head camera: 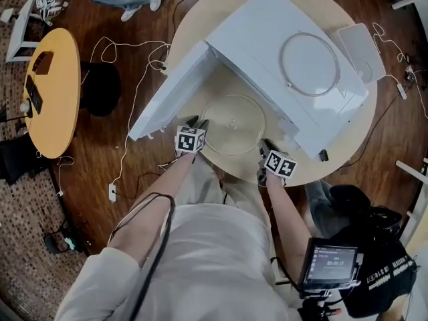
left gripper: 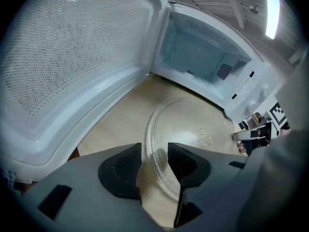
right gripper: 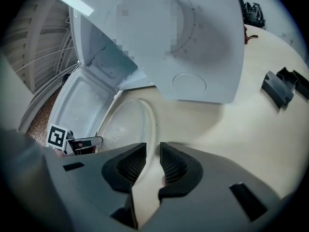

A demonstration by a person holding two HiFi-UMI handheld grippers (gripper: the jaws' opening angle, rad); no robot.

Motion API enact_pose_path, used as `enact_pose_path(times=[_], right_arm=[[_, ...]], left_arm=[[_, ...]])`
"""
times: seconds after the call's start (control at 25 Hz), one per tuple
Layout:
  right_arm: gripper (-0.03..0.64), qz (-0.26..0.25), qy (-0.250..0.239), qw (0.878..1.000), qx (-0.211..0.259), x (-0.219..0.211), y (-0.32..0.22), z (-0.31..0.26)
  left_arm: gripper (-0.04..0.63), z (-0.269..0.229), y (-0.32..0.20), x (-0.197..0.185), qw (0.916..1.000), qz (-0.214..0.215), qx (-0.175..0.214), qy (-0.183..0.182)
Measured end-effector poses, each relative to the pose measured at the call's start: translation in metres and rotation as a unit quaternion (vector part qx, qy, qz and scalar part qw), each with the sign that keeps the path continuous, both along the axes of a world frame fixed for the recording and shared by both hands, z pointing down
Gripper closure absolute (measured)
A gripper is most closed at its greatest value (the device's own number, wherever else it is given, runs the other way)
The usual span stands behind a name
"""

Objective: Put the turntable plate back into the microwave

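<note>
One glass turntable plate (head camera: 234, 122) lies on the round table (head camera: 200, 5), outside the single white microwave (head camera: 267, 39), and two grippers hold it, one at each side. The left gripper (head camera: 198, 121) has its jaws clenched on the plate's near left rim. The rim runs up between the pads, and the rest of the plate spreads ahead and to the right of them. The right gripper (head camera: 265, 144) grasps the opposite rim, with the plate stretching ahead and to the left of its jaws. Beyond both pairs of jaws is the open cavity (left gripper: 198, 52). The one door (left gripper: 72, 57) hangs open left of the left jaws. One ring (head camera: 281, 64) lies on top of the microwave.
</note>
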State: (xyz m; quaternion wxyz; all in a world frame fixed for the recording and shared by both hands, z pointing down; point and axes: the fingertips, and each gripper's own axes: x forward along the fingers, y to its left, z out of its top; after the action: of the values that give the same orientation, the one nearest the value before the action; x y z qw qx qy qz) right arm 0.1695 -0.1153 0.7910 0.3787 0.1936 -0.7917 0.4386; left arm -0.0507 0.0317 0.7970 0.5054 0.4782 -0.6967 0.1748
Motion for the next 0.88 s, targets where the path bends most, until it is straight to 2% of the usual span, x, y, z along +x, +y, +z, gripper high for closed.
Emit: enact_pose_path(times=[0.2, 0.32, 0.4, 0.56, 0.64, 0.76, 0.88], right_arm=[[0.52, 0.01, -0.003, 1.0, -0.01, 0.002, 0.003, 0.001], [0.522, 0.017, -0.012, 1.0, -0.008, 0.0, -0.003, 0.003], [0.52, 0.015, -0.013, 1.0, 0.0, -0.004, -0.008, 0.004], [0.52, 0.039, -0.022, 0.999, -0.021, 0.001, -0.002, 0.003], [0.527, 0.047, -0.038, 0.997, -0.037, -0.004, -0.002, 0.002], [0.601, 0.05, -0.05, 0.996, -0.053, -0.009, 0.008, 0.002], [0.601, 0.049, -0.056, 0.995, -0.062, -0.014, 0.016, 0.003]], left_arm=[[0.422, 0.0, 0.005, 0.0, 0.9998, -0.002, 0.008, 0.021], [0.422, 0.002, 0.0, 0.0, 0.9997, 0.023, 0.005, 0.0], [0.422, 0.003, -0.006, -0.003, 0.9997, 0.021, 0.014, -0.005], [0.422, 0.001, 0.001, -0.001, 0.998, -0.029, 0.033, 0.045], [0.422, -0.001, -0.001, -0.004, 0.9965, -0.036, 0.04, 0.064], [0.422, -0.002, 0.0, -0.003, 0.9934, -0.051, 0.046, 0.092], [0.423, -0.002, 0.0, -0.004, 0.9913, -0.059, 0.051, 0.107]])
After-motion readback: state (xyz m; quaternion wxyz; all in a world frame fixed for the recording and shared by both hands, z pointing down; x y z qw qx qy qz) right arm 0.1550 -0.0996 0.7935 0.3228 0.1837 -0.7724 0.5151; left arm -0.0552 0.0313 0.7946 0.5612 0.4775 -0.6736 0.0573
